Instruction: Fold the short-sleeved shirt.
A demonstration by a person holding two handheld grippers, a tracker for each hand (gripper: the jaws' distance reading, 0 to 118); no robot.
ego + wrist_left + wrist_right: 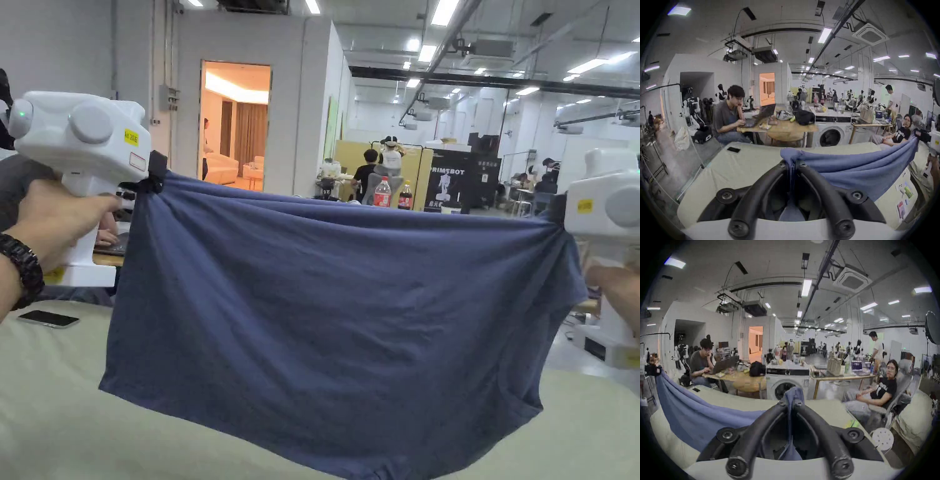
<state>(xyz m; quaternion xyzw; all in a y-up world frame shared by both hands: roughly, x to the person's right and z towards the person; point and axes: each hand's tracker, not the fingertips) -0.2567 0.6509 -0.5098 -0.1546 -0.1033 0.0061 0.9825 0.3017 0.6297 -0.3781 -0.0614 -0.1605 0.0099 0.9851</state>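
A dark blue short-sleeved shirt (337, 325) hangs stretched in the air between my two grippers, its lower edge draping near the pale green table (50, 400). My left gripper (150, 184) pinches the shirt's upper left corner; in the left gripper view its jaws (792, 164) are shut on bunched blue cloth (859, 168). My right gripper (559, 215) clamps the upper right corner; in the right gripper view its jaws (791, 404) are shut on the cloth (693, 410), which runs off to the left.
A black phone (48, 319) lies on the table at the left. Beyond the table a person works at a laptop on a wooden desk (786, 128); a washing machine (830, 134) and a seated person (880, 391) are behind. A white stool (882, 438) stands at the right.
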